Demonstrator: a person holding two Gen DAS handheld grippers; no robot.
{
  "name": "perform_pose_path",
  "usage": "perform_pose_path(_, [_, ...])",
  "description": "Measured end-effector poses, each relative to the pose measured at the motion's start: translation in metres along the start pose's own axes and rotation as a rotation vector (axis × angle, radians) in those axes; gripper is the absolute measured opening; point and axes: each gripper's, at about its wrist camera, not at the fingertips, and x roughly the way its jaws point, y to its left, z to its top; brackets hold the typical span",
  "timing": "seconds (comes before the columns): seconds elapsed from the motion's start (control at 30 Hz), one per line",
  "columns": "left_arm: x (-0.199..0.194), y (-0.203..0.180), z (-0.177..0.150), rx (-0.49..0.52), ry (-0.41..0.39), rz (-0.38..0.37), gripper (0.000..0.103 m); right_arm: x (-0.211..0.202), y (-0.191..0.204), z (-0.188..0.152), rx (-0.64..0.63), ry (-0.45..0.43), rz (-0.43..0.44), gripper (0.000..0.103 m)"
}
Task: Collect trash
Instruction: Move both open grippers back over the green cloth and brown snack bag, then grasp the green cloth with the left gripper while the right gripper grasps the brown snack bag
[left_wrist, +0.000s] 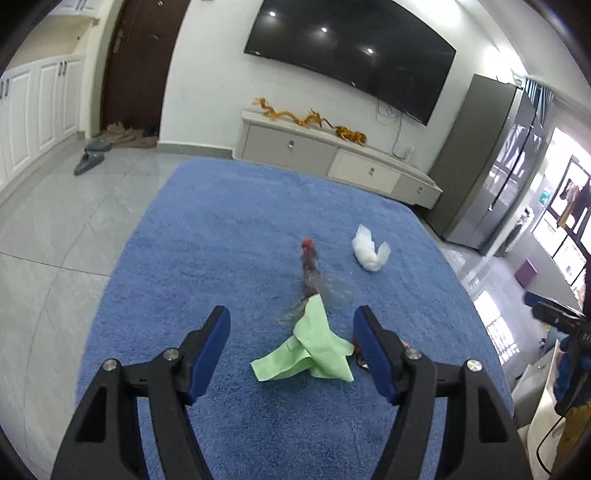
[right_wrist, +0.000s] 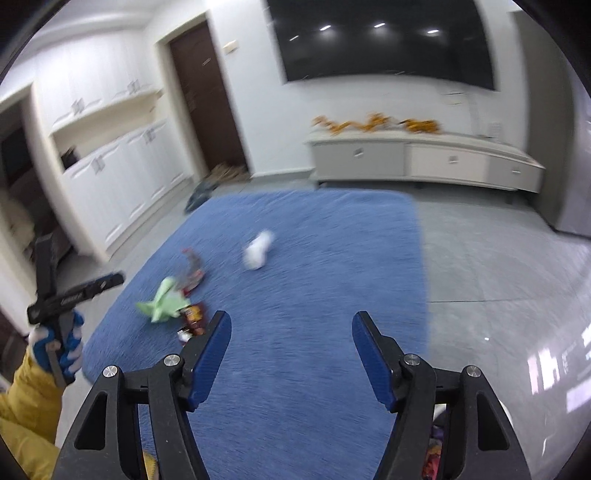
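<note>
Trash lies on a blue rug (left_wrist: 229, 236). A crumpled green paper (left_wrist: 314, 350) lies just beyond my left gripper (left_wrist: 291, 325), which hangs open above the rug with nothing between its fingers. Behind the paper lies a crushed clear bottle with a red cap (left_wrist: 312, 273), and a white paper wad (left_wrist: 369, 251) rests farther right. A dark red wrapper (left_wrist: 360, 350) peeks from behind the right finger. In the right wrist view my right gripper (right_wrist: 291, 328) is open and empty over the rug (right_wrist: 314, 295); green paper (right_wrist: 162, 302), bottle (right_wrist: 192, 273), wrapper (right_wrist: 194, 317) and white wad (right_wrist: 258, 251) lie ahead to the left.
A low TV cabinet (left_wrist: 332, 155) and wall television (left_wrist: 351, 55) stand beyond the rug. A grey fridge (left_wrist: 491, 166) is at the right, white cupboards (right_wrist: 110, 177) and a dark door (right_wrist: 207, 96) at the left. Grey tiled floor (right_wrist: 498, 266) surrounds the rug. A yellow sleeve (right_wrist: 26, 398) holds the left tool.
</note>
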Motion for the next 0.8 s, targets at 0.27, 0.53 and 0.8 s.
perform_pose_path(0.27, [0.04,-0.024,-0.011,0.065,0.118,-0.111,0.068,0.081,0.054,-0.009,-0.141,0.185,0.167,0.067])
perform_pose_path(0.53, [0.062,-0.017,-0.016,0.041,0.161,-0.15,0.068,0.129,0.082,-0.017,-0.219,0.285,0.247,0.067])
perform_pose_path(0.8, [0.07,-0.014,-0.023,0.026,0.151,-0.133,0.056,0.157,0.099,-0.018,-0.269,0.317,0.282,0.067])
